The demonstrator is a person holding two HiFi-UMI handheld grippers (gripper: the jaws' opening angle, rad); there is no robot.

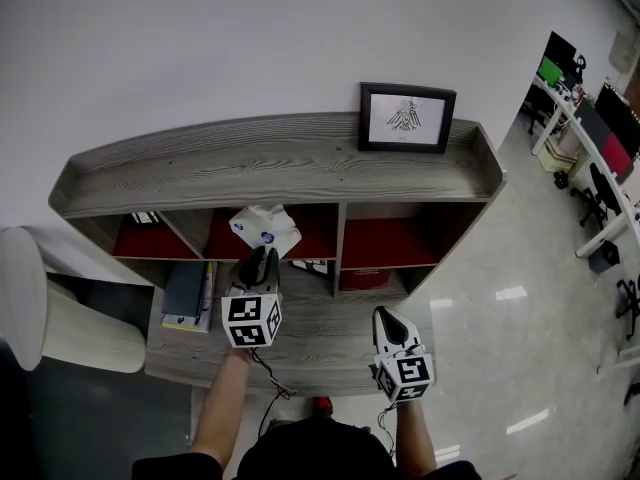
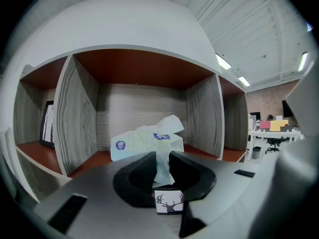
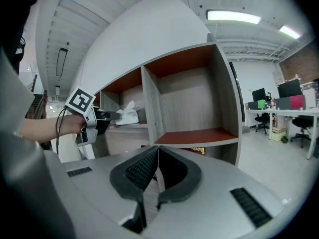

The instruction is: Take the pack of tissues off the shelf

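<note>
Right gripper (image 1: 386,317) clenched empty by grey wooden shelf (image 1: 270,158); left gripper (image 1: 262,256) grasps pale-blue soft tissue pack (image 1: 265,226) at red-lined middle compartment. Black-framed picture (image 1: 407,117) on top: head view only.

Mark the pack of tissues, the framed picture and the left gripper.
pack of tissues (image 1: 265,230): head view, middle of the wrapper.
framed picture (image 1: 406,117): head view, centre of the drawing.
left gripper (image 2: 162,157): left gripper view, midway between its fingertips.

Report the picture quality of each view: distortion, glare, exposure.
Head view: the wide lens bows the shelf top, and light glares off the glossy floor. Left gripper view: dark fisheye corners; the pack of tissues is sharp and evenly lit. Right gripper view: the ceiling light is blown out, the shelf uprights bend.
</note>
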